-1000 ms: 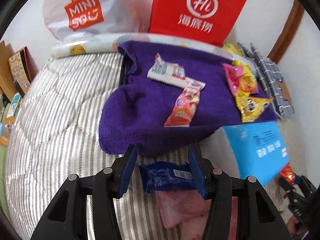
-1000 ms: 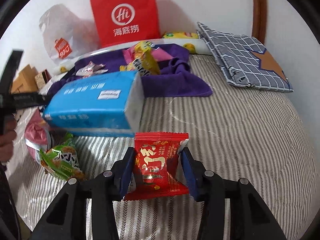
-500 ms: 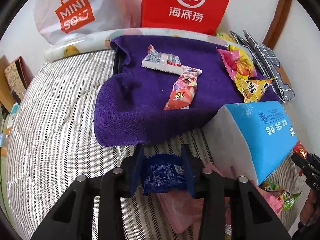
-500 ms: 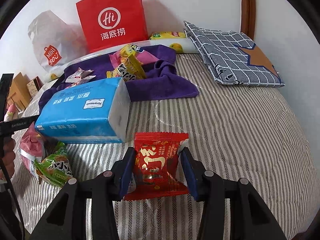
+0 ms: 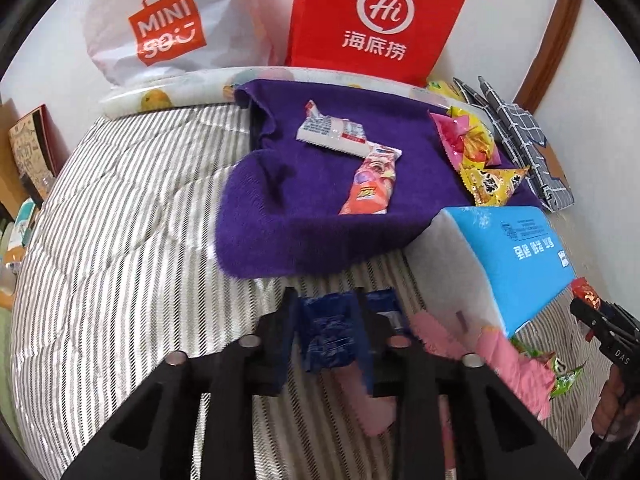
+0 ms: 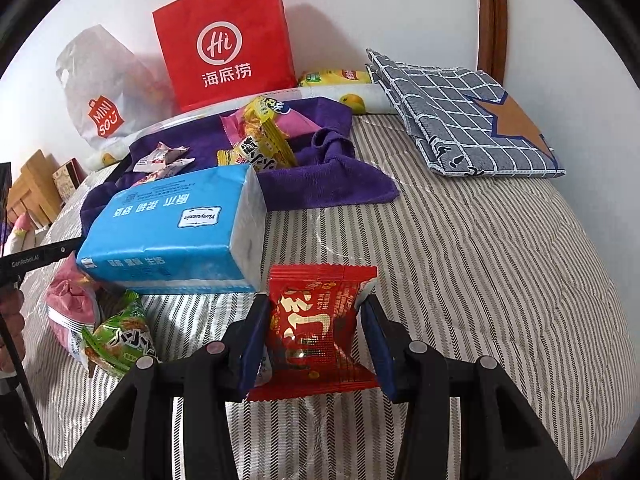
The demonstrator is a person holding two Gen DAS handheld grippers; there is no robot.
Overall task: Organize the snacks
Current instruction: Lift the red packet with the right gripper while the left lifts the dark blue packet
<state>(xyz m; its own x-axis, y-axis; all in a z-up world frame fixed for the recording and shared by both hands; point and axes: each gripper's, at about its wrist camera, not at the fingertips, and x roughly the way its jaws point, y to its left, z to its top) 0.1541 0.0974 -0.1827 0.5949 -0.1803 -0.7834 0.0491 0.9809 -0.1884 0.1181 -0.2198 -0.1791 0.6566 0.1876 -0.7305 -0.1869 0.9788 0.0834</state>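
Blue snack packet (image 5: 326, 338) pinched between left hand-held gripper (image 5: 325, 336) pads

Each tool is matte black plastic: the left tool (image 5: 326, 334) and right tool (image 6: 316, 336) have angular arms with triangular cut-outs, round silver screws and blue-faced finger pads (image 6: 252, 344). White lettering marks their sides.

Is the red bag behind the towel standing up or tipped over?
Standing. The red bag is upright against the wall, handles up, behind the purple towel.

Snack packets (image 5: 370, 188) lie on the towel (image 5: 288, 232) — tissue pack (image 6: 176, 232) before it, bags (image 6: 224, 40) behind.
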